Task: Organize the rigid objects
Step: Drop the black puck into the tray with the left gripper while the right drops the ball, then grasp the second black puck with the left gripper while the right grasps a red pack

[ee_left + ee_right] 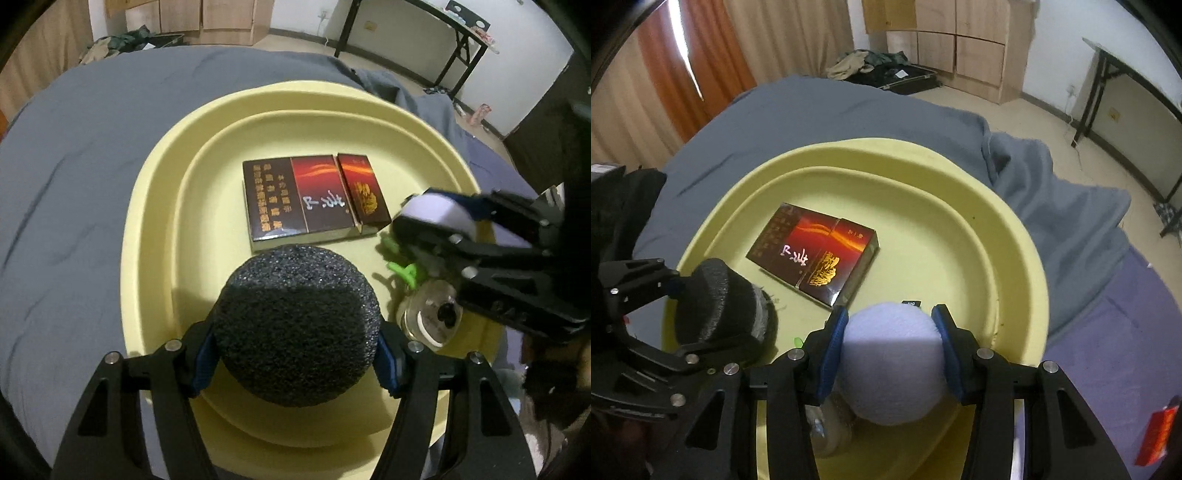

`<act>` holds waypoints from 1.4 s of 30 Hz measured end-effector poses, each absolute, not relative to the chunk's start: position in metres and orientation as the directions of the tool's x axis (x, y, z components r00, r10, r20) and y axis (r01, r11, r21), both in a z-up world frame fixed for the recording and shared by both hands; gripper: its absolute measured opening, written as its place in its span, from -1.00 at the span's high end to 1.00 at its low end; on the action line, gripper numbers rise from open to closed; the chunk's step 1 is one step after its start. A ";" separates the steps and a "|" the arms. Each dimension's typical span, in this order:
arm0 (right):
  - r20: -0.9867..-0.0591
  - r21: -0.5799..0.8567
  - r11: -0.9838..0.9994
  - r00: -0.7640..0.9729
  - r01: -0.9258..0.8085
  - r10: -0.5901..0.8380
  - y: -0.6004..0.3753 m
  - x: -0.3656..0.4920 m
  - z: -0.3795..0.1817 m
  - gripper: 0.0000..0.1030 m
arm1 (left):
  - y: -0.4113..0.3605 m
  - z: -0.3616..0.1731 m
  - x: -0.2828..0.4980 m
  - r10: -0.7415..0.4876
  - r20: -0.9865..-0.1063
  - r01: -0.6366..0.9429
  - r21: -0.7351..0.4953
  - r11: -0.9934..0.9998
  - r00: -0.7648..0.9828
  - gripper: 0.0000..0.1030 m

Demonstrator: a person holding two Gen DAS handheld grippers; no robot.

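A black foam ball (297,314) fills the jaws of my left gripper (297,356), which is shut on it just above the near part of a pale yellow tray (155,206). A dark red cigarette box (314,197) lies flat in the tray's middle. My right gripper (891,352) is shut on a pale lavender ball (892,384) over the tray's (1015,258) near right side. In the right wrist view the left gripper (716,306) with its black ball (713,291) sits at the left, close beside the box (816,251).
A clear glass jar (430,317) and a green plastic piece (400,267) lie in the tray under the right gripper (436,221). The tray rests on a grey-blue bedspread (74,184). A red box (1156,435) lies on the bed at lower right. Folding table and cupboards stand beyond.
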State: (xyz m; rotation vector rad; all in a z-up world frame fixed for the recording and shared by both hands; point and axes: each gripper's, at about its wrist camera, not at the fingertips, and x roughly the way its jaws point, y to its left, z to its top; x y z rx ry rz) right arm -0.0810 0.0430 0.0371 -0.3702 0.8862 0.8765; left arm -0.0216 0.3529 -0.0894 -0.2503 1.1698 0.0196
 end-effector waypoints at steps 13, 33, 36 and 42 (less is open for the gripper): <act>-0.655 0.197 0.709 0.447 -0.677 0.609 -0.038 -0.079 0.096 -0.99 | 0.338 -0.033 -0.022 -0.139 -0.879 -0.151 -0.230 0.961 0.456 -1.00; -0.790 -0.016 0.973 0.599 -0.232 0.130 -0.460 -0.023 0.059 -0.99 | 0.010 0.029 0.100 -0.251 -0.863 0.254 -0.149 0.956 0.439 -1.00; -0.788 0.002 0.958 0.590 -0.285 0.177 -0.450 -0.016 0.044 -0.99 | -0.015 0.004 0.113 -0.235 -0.885 0.250 -0.140 0.958 0.402 -1.00; -0.843 0.010 0.960 0.515 -0.281 0.159 -0.449 0.007 0.026 -0.99 | -0.040 -0.032 0.136 -0.171 -0.911 0.220 -0.091 0.971 0.375 -1.00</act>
